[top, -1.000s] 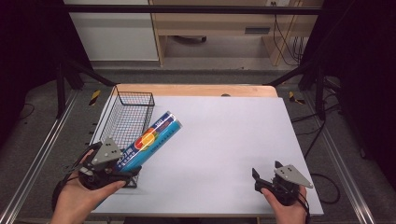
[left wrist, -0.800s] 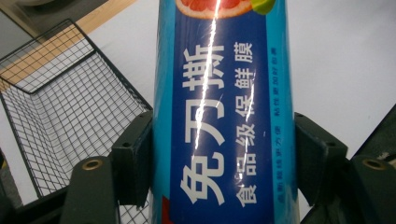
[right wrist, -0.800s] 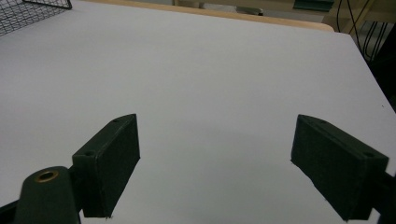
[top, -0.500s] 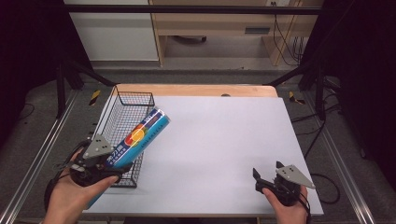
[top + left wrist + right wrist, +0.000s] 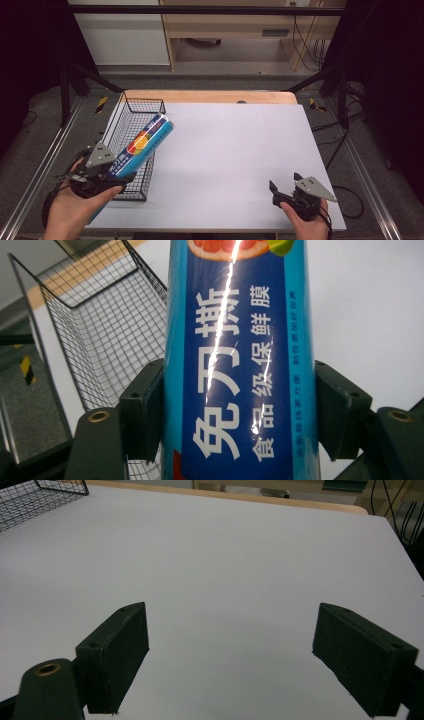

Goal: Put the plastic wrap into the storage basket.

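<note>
A: L gripper is seen at the near-left corner of the table, clamped on a blue cling-film tube. In the L gripper view the tube is pinched between both pads, one pressed on each side.

B: Tube position?

A: It's held tilted, its far end raised and pointed away from the person, over the near part of the wire basket. Whether it touches the rim can't be told from the high view. An orange-and-red fruit print is seen mid-tube, white lettering lower down.

B: Basket?

A: Black mesh, set along the table's left edge, lengthwise front to back. In the L gripper view it is seen left of the tube, w/ grey floor showing beyond it.

B: And the R side?

A: R gripper is held low at the near-right corner, well apart from tube and basket. Jaws are spread wide, nothing between them. In the R gripper view, bare white tabletop is seen between the two pads, and a corner of the basket is caught at top left.

B: Grey plates?

A: One is seen on top of each gripper.
</note>
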`<act>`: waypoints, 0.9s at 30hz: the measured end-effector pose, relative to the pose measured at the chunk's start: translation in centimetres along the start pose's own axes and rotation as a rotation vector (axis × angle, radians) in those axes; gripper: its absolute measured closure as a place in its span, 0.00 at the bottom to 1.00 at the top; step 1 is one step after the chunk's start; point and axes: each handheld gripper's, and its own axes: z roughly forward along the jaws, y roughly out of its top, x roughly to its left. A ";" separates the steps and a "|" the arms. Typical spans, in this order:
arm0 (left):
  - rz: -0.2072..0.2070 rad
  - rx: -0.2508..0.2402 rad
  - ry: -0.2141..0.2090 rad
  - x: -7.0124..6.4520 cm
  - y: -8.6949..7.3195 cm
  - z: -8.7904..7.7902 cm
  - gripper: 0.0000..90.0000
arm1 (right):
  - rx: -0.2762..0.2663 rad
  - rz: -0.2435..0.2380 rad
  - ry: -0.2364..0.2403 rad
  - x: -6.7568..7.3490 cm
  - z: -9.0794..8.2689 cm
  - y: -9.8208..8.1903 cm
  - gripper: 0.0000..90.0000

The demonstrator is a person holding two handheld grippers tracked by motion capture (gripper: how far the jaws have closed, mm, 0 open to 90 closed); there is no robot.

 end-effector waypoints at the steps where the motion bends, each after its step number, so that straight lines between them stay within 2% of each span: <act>1: -0.007 -0.003 0.000 0.1 0.0 -0.1 0.36 | -0.001 0.003 -0.004 0.0 -0.1 0.0 0.17; 7: -0.014 0.008 0.023 0.8 -0.2 -0.5 0.36 | 0.005 0.006 -0.010 0.0 -0.1 0.0 0.17; 10: -0.025 0.025 0.031 0.9 -0.3 -0.2 0.36 | 0.009 0.002 -0.006 -0.1 0.1 0.0 0.17; 13: -0.018 0.043 0.056 0.9 -0.2 0.1 0.36 | 0.009 0.008 0.004 -0.1 0.1 0.0 0.16; 20: -0.024 0.066 0.063 0.9 -0.2 0.5 0.36 | 0.014 0.007 0.004 0.2 0.1 0.0 0.16; 27: -0.039 0.103 0.093 1.5 -0.2 1.1 0.36 | 0.019 0.014 0.009 0.1 0.2 -0.2 0.16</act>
